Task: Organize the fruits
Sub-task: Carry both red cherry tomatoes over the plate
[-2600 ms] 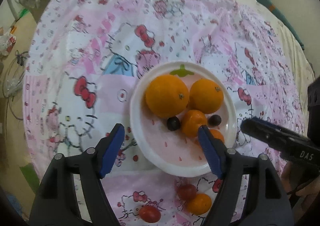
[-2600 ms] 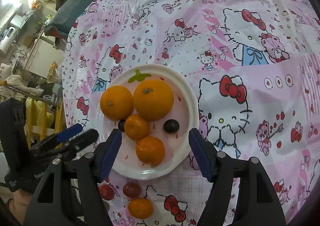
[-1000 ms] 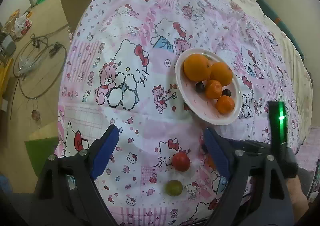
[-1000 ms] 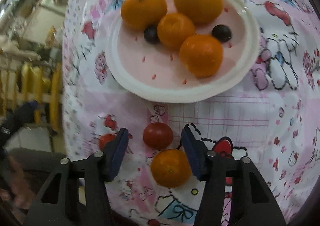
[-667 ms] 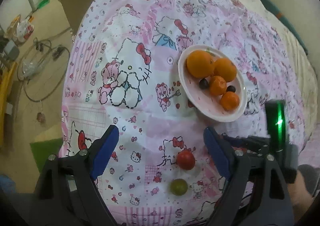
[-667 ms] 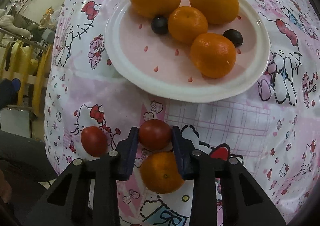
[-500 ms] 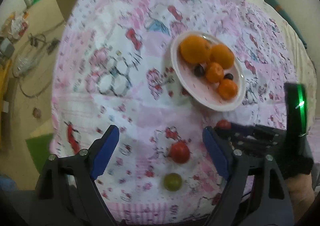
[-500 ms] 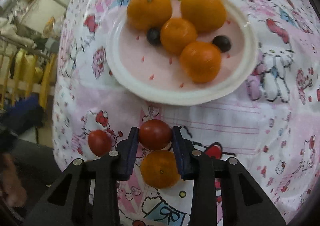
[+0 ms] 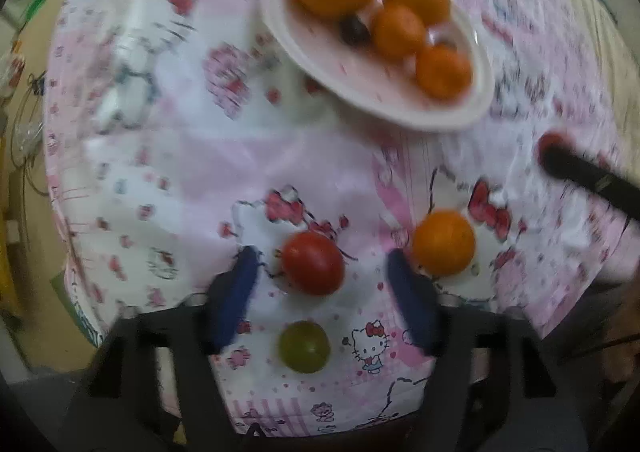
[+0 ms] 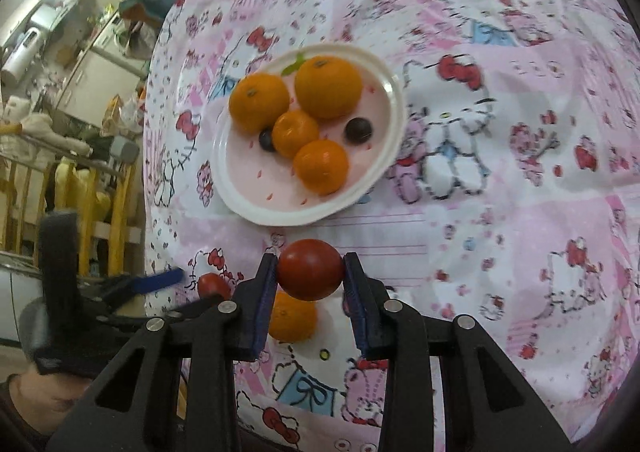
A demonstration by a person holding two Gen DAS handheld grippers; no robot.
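My right gripper (image 10: 311, 264) is shut on a red tomato (image 10: 310, 270) and holds it above the cloth, just short of the white plate (image 10: 280, 208). That plate carries several oranges and two dark grapes. Below the held tomato an orange (image 10: 292, 318) lies on the cloth. In the blurred left wrist view, my left gripper (image 9: 322, 256) points down at a second red tomato (image 9: 314, 263). Its jaws are closing with this tomato between them, and the blue pads (image 9: 236, 292) stand clear of it. A green fruit (image 9: 304, 346) lies nearer the camera.
The table wears a pink cartoon-cat cloth (image 10: 520, 212) and ends close behind the loose fruit. The loose orange (image 9: 443, 243) sits right of my left gripper. A black finger (image 9: 580, 172) of the right gripper crosses that view at the right. Furniture and yellow rails (image 10: 100, 188) stand beyond the table's edge.
My right gripper shut on a red tomato and lifted it off the cloth toward the plate. My left gripper sank toward the other red tomato and its jaws narrowed around it.
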